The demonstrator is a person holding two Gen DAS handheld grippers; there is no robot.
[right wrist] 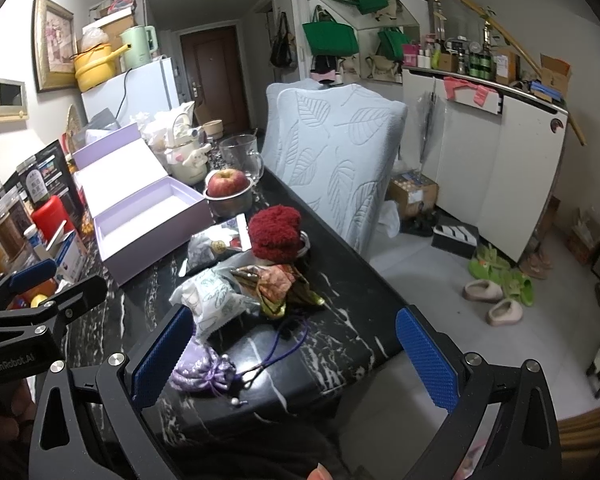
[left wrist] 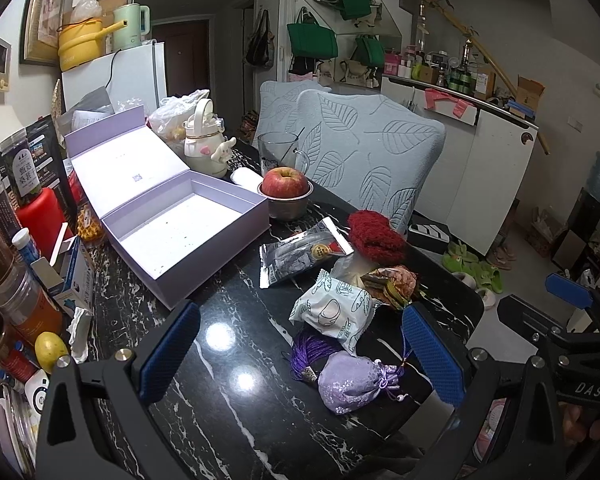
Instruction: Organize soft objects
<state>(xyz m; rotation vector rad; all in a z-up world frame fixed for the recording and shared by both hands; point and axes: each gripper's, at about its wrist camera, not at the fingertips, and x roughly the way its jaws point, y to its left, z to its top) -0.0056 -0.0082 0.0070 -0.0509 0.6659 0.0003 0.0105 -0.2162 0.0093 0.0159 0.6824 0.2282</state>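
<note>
Black marble with white veins makes up the table (left wrist: 228,408) I am working over. From my left wrist camera, largest on it is the open lavender gift box (left wrist: 188,232), empty, lid hinged back, sitting toward the table's left edge and far end. Beside its right wall I see a steel bowl (left wrist: 286,206) holding a red apple (left wrist: 285,182).

Next down in size, the soft things cluster near the table's right edge. A fuzzy red knitted piece (left wrist: 376,236) lies farthest along that edge, with a grey zip pouch (left wrist: 300,256) just left of it. Nearer me, a white printed packet (left wrist: 334,312) leans on a brocade pouch (left wrist: 392,280) in orange and gold. Closest to the near edge lies a lilac drawstring sachet (left wrist: 352,384), touching a purple tassel (left wrist: 308,354).

My left gripper (left wrist: 300,356) hovers above the near part of the table, jaws spread wide and holding nothing; the sachet and tassel sit between its blue pads (left wrist: 170,354) in the view. My right gripper (right wrist: 296,360) is likewise spread and empty, over the table's near right corner, with the sachet (right wrist: 204,368) just beside its left pad.
</note>
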